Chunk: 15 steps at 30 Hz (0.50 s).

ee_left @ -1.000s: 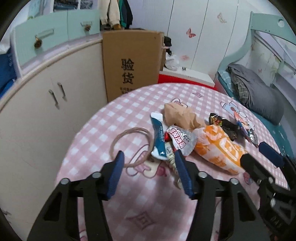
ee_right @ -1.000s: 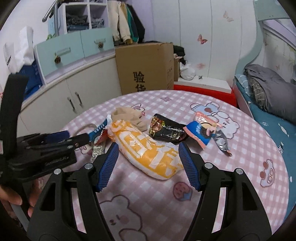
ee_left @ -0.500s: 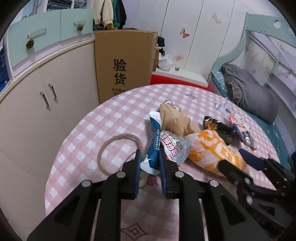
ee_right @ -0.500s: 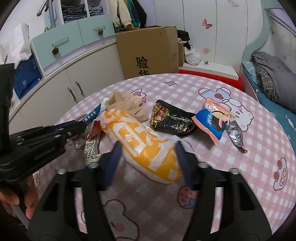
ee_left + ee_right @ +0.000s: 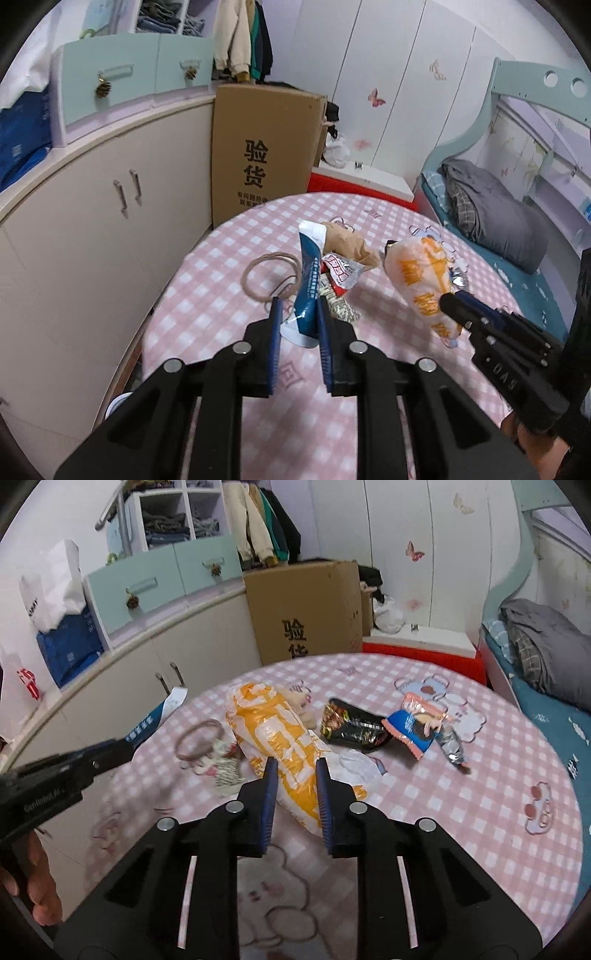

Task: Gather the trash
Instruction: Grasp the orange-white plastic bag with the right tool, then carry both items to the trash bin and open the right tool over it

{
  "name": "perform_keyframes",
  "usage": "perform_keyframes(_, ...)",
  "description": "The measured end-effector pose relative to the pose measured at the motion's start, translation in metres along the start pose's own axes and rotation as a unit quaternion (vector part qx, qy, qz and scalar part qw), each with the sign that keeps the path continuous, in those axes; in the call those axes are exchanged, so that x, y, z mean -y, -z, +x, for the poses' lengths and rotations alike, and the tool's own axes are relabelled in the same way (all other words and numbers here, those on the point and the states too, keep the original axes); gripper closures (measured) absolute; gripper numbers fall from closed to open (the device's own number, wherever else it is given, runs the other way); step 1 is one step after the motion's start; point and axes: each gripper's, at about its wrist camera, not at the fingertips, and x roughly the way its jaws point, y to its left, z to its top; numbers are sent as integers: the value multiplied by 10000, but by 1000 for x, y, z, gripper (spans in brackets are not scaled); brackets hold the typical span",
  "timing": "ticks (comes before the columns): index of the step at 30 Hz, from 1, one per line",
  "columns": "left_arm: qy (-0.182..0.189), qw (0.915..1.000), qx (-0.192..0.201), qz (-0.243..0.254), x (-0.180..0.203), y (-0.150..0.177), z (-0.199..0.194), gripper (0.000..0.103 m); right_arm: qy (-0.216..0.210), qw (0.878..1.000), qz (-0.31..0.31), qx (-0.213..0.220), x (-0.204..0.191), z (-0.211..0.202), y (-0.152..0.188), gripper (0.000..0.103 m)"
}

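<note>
Left gripper [image 5: 298, 309]: clamped on the lower end of a blue wrapper [image 5: 308, 280], lifted above the table [image 5: 229, 258].
String loop [image 5: 271, 275]: flat on the pink checked cloth, just left of the blue wrapper.
Red-and-white wrapper [image 5: 341, 273]: on the table beside a tan paper bag [image 5: 347, 243].
Right gripper [image 5: 293, 775]: jaws closing, pads pressed on an orange bag [image 5: 273, 734], its near end raised.
Black wrapper [image 5: 351, 725]: on the table, right of the orange bag.
Blue-and-pink wrapper [image 5: 415, 725]: further right, touching the black one.

Left gripper [image 5: 298, 314] jaws pinch a blue wrapper [image 5: 308, 291], seemingly lifted off the checked table [image 5: 221, 266].
</note>
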Motion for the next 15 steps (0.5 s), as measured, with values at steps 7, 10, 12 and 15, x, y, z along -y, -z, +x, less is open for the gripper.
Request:
perform_keyframes(7, -49, 9989, 364, -289, -26, 19, -67, 85, -391, 9988, -78, 290, -41, -50, -4, 82)
perform_keyframes(10, -182, 9976, 488, -452, -47, 31, -94, 85, -670, 9972, -171, 294, -69, -63, 1, 82)
perform_keyframes(12, -245, 9966, 548, -573, -62, 39, -110, 85, -882, 9955, -246, 257, -91, -68, 6, 82)
perform_keyframes(15, -498, 9942, 597, -747, -92, 56, -132, 85, -1182, 9922, -371, 168, -130, -70, 17, 82)
